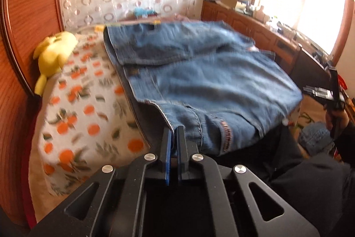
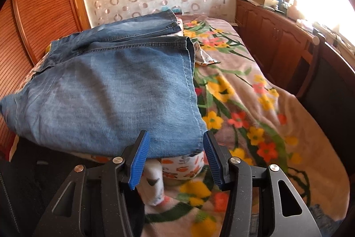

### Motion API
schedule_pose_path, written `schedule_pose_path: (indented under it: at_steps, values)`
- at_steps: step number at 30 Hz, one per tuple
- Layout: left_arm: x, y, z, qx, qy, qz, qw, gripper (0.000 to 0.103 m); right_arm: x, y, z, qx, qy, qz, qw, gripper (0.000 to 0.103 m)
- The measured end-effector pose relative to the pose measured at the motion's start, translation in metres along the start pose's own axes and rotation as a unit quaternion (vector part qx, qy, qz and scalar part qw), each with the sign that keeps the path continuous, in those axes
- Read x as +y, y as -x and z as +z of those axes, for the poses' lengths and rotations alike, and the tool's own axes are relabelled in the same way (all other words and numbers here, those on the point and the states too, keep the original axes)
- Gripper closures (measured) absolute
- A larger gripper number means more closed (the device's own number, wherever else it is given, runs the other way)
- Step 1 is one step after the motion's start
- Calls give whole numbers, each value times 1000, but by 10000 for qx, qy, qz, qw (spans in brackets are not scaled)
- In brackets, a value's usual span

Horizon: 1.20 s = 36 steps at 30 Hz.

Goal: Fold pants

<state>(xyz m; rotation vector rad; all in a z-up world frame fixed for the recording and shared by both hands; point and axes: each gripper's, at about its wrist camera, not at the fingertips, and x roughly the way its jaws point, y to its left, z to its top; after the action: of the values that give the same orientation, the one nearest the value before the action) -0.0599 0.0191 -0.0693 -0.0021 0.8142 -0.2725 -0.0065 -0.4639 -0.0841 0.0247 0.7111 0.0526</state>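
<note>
Nearest the left wrist camera, the left tool (image 1: 174, 132) is seen angled downward with its blue pads closed on the near edge of the pants (image 1: 199, 72); the right tool (image 2: 175, 137) is likewise tilted down, its two pads held apart at the near hem with denim between them but no grip made. One pair of blue denim pants is spread, partly folded, on the bed (image 2: 255, 103), over an orange-print sheet (image 1: 73, 103) and beside a floral blanket (image 2: 244, 90); one yellow plush toy (image 1: 53, 52) is seen by the wooden headboard (image 1: 26, 32).
</note>
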Motion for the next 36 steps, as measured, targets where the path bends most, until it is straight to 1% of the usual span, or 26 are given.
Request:
schedule_pose_path:
  at_steps: [4, 7, 12, 14, 18, 20, 22, 25, 27, 32, 34, 36]
  values:
    - [-3, 4, 28, -258, -49, 83, 9996, 99, -13, 3, -5, 169, 120, -50, 9998, 51]
    - [-3, 4, 45, -390, -89, 115, 9991, 99, -19, 3, -6, 226, 96, -60, 9997, 51]
    - [-2, 6, 65, -548, -96, 224, 9982, 99, -12, -5, -8, 417, 290, -46, 9987, 51]
    - [-3, 8, 72, -582, -177, 245, 9978, 99, -10, -12, -10, 493, 342, -66, 9982, 51]
    - [-7, 9, 79, -620, -293, 275, 9973, 99, -12, -25, -11, 608, 420, -193, 9971, 51]
    - [-8, 8, 81, -627, -303, 282, 9972, 99, -12, -30, -9, 596, 430, -311, 9968, 51]
    - [-9, 6, 84, -635, -319, 293, 9970, 99, -11, -33, -6, 554, 423, -304, 9971, 51]
    - [-11, 5, 85, -658, -311, 283, 9969, 99, -6, -40, -4, 543, 584, -402, 9960, 51]
    - [-12, 4, 85, -650, -290, 256, 9971, 99, -5, -44, -5, 514, 600, -328, 9963, 51]
    - [-12, 2, 85, -662, -246, 252, 9972, 99, -5, -47, -7, 349, 566, -333, 9972, 51]
    - [-12, 1, 85, -669, -252, 242, 9971, 99, -4, -49, -9, 348, 586, -313, 9972, 51]
    - [-12, 1, 85, -674, -235, 242, 9972, 99, -3, -49, -12, 286, 615, -310, 9972, 54]
